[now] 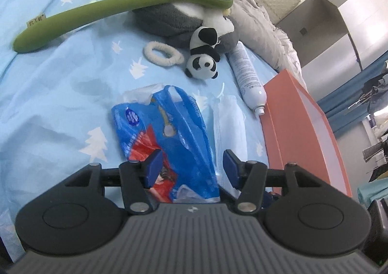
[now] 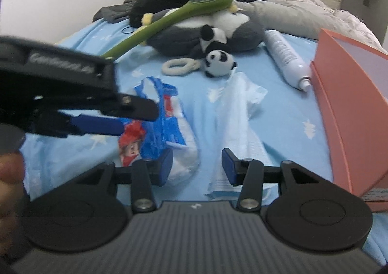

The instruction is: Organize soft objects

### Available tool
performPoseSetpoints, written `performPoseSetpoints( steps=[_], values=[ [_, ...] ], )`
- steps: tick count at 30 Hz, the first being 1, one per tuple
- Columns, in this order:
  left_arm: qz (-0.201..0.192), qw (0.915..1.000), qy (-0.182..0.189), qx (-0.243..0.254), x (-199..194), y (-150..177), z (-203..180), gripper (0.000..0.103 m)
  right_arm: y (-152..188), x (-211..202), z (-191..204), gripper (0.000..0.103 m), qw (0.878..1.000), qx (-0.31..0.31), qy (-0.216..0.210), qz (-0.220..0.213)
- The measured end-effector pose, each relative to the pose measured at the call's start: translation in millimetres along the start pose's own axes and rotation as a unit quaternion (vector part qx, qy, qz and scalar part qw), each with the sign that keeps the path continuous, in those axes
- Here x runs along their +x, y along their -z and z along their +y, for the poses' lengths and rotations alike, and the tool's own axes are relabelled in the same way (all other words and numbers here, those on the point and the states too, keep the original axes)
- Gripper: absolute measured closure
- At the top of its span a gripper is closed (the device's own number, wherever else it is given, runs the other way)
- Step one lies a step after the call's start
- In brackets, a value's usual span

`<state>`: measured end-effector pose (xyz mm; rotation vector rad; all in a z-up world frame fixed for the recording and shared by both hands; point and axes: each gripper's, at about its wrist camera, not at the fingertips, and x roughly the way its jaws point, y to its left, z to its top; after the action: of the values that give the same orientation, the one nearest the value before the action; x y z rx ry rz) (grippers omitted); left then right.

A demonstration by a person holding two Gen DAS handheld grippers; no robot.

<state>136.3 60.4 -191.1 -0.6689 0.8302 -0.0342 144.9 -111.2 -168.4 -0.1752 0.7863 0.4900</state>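
A: While hovering low over the light blue tree-print bedsheet [image 1: 60,104], left gripper [image 1: 191,167] spread, pinching nothing, straddling the crinkly blue and red plastic tissue pack [image 1: 165,138].

B: Right gripper [image 2: 197,167] likewise spread and empty, just above the pale blue folded face mask [image 2: 240,114] beside that pack.

A: Probably light, squashy, slippery film. Best pinched across the middle bulk, not the loose handle loop.

B: Mask likely limp, almost weightless. Better taken at the folded edge.

A: Farther up: small black and white plush panda [image 1: 202,60], fluffy cream hair tie [image 1: 162,53], both soft, easy anywhere.

B: Open orange cardboard box [image 2: 349,109] at the right, seemingly the destination.
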Motion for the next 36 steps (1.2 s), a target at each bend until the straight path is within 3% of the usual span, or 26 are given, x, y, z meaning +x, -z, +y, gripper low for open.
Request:
performPoseSetpoints(
  steps=[5,10,21,27,36],
  values=[
    [0.002,0.9998,-0.017,0.006,7,0,-3,0.044,1,-3,11,0.056,1.000,-0.006,-0.022,0.004],
    [0.006,0.9991,-0.041,0.009,15,-3,-2,0.053,2,-6,15,0.056,1.000,-0.008,-0.029,0.007],
    [0.014,0.9957,-0.083,0.040,37,-4,-5,0.058,-1,-22,-9,0.056,1.000,0.014,0.015,-0.008],
    [0.014,0.9944,-0.092,0.050,38,-1,-7,0.073,-4,-5,-26,0.056,0.999,0.036,0.040,-0.001],
    [0.011,0.9936,-0.097,0.058,35,0,-6,0.089,-12,28,-41,0.057,0.997,0.060,0.044,0.020]
  ],
)
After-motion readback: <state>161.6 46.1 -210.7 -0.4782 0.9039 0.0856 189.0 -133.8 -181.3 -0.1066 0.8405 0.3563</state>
